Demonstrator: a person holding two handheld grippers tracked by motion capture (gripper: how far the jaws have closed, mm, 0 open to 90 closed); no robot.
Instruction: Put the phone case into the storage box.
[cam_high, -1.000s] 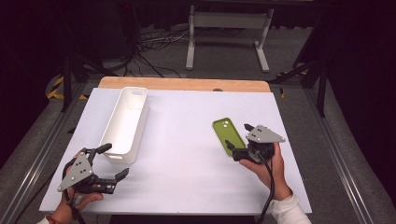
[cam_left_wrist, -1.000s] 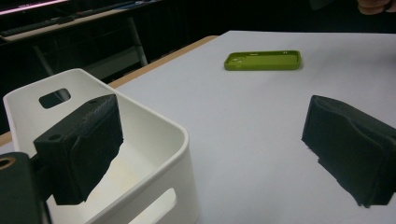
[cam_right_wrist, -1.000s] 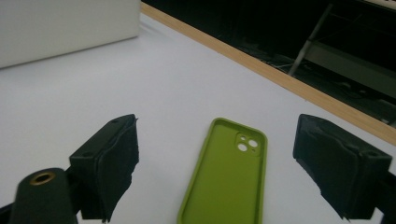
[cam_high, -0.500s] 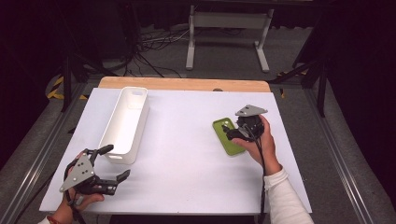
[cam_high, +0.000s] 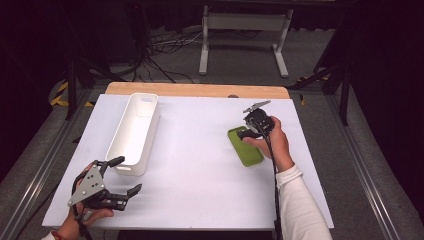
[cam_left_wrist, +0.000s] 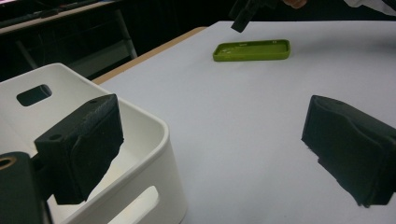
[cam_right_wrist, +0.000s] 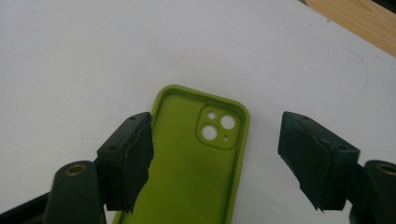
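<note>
A green phone case (cam_high: 246, 150) lies open side up on the white table (cam_high: 200, 150), right of the middle; its camera cut-out (cam_right_wrist: 217, 127) points away from the person. My right gripper (cam_high: 246, 133) hovers over the case's far end, its jaws astride the case (cam_right_wrist: 187, 186). They have just been closing, but the right pad (cam_right_wrist: 313, 158) stands clear of the case's edge, so the gripper (cam_right_wrist: 217, 144) is open. My left gripper (cam_high: 129, 175) rests open at the table's near left corner. Its jaws (cam_left_wrist: 215, 140) hold nothing, and the case (cam_left_wrist: 252, 49) lies far beyond them.
A long white bin (cam_high: 135, 130) stands on the left half of the table, its near end (cam_left_wrist: 154, 140) beside my left gripper's left jaw. A wooden edge (cam_high: 200, 90) runs along the table's far side. Stands and cables fill the dark floor behind.
The right hand has carried its gripper away from the person and to the left, from beside the case to over its far end. The case and the left gripper have stayed put.
</note>
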